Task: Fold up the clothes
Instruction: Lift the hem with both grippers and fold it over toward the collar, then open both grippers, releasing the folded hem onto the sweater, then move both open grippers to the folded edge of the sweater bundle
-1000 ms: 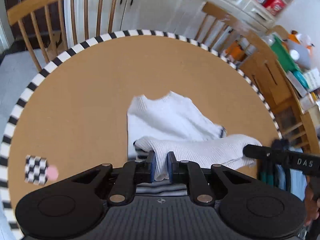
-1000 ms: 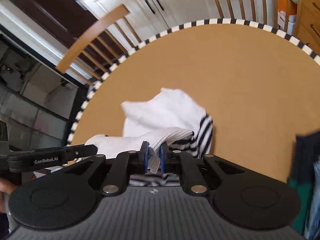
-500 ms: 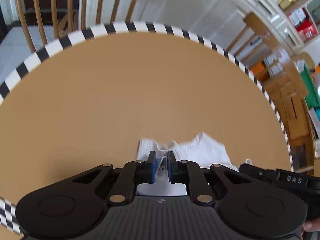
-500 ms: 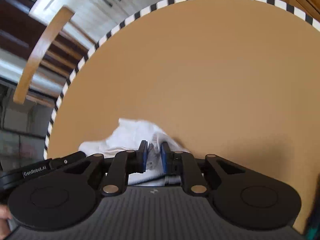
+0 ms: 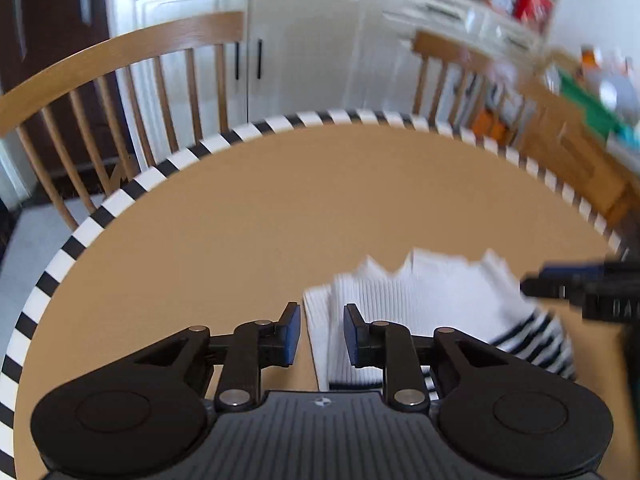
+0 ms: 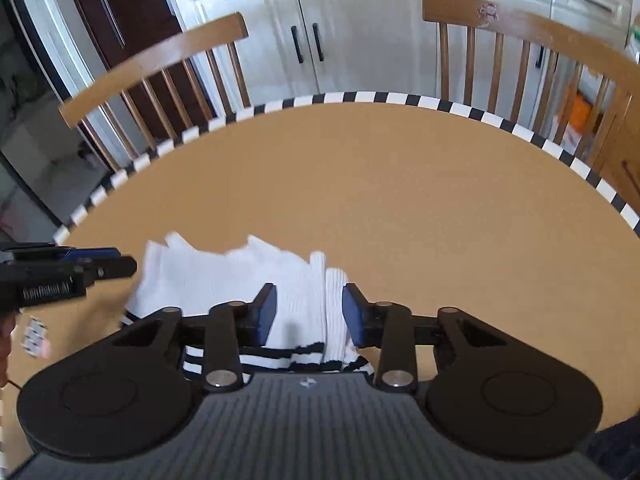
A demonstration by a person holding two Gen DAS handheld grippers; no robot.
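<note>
A white ribbed sweater with black stripes lies folded on the round brown table. My left gripper is open, its jaws astride the sweater's left edge. In the right wrist view the sweater lies just ahead, and my right gripper is open over its right edge. Each gripper shows in the other's view: the right one at the sweater's right side, the left one at its left side.
The table has a black-and-white striped rim. Two wooden chairs stand at the far side, with white cabinets behind. A small checkered marker lies on the table at the near left.
Both grippers carried the sweater's near edge forward over the rest, then opened and let go. The sweater now lies folded over, and both grippers have drawn back a little.
</note>
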